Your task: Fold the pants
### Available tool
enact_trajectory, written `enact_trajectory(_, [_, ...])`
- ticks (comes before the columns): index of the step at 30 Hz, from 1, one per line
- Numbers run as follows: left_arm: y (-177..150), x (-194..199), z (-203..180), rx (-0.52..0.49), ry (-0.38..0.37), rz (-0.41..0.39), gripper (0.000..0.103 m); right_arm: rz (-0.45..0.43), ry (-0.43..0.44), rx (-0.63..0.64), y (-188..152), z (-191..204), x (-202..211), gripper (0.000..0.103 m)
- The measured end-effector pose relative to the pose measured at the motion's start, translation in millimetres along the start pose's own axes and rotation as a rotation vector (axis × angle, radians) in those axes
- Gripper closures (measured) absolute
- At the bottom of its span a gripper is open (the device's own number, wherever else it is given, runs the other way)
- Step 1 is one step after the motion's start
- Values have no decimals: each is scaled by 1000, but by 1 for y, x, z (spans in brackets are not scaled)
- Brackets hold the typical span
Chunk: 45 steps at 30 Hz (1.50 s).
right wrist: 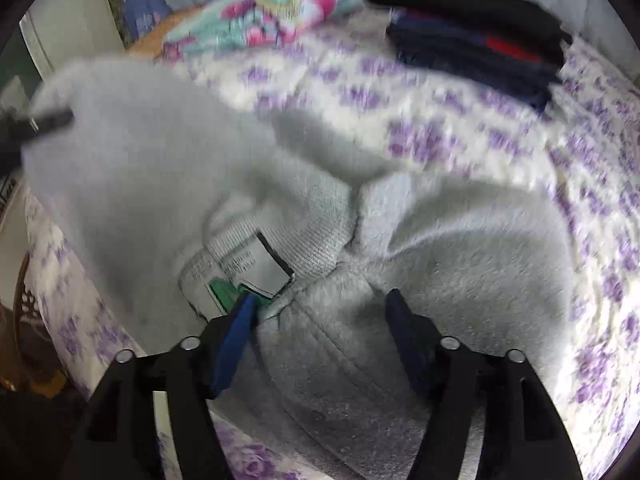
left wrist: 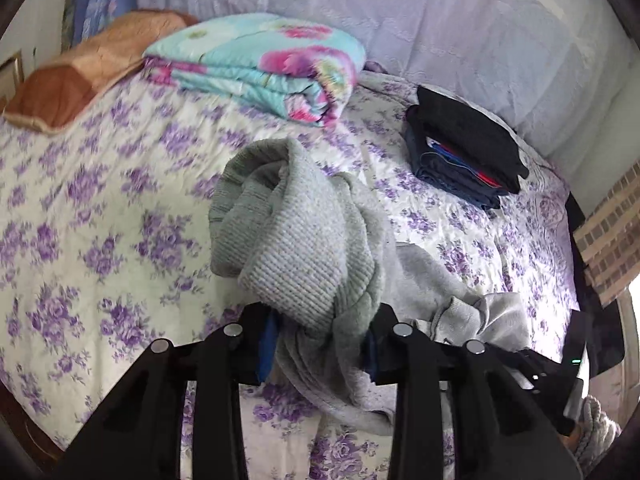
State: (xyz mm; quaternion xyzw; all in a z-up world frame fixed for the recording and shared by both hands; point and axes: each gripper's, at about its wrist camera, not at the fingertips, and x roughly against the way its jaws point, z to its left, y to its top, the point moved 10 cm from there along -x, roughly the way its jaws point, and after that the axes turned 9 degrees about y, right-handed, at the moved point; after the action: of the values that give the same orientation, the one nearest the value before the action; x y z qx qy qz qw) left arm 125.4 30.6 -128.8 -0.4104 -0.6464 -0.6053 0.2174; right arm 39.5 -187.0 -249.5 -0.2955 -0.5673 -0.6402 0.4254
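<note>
Now the left gripper (left wrist: 320, 332) has its fingers clamped on a bunched cuff end of the grey pants (left wrist: 304, 232), held above the floral bedspread (left wrist: 100, 208). Over the waistband, the right gripper (right wrist: 320, 312) stands with fingers spread, pressing nothing.
</note>
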Motion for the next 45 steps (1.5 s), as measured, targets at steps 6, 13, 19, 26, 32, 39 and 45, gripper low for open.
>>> enact_trajectory(6, [11,40,-90,-252,-7,-114,71,-145,160,-144,8,-18,61,22])
enact_trajectory(13, [-33,38,-220,-605,-85,-150,71,-210,110,-610,-59,-150,115,20])
enact_trajectory(19, [-111,-13,-291,-924,-38,-123,71,-270,99,-783,-111,-197,139,20])
enact_trajectory(26, [-160,-26,-316,-1242,209,-287,23,-372,115,-696,-82,-201,165,20])
enact_trajectory(32, [-106,25,-290,-1009,76,-266,5,-459,131,-364,10,-148,188,26])
enact_trajectory(39, [-69,-5,-210,-675,65,-31,5,-362,22,-108,62,-92,159,26])
enact_trajectory(45, [-86,-61,-169,-365,-81,278,5,-149,-73,-183,-15,-116,115,26])
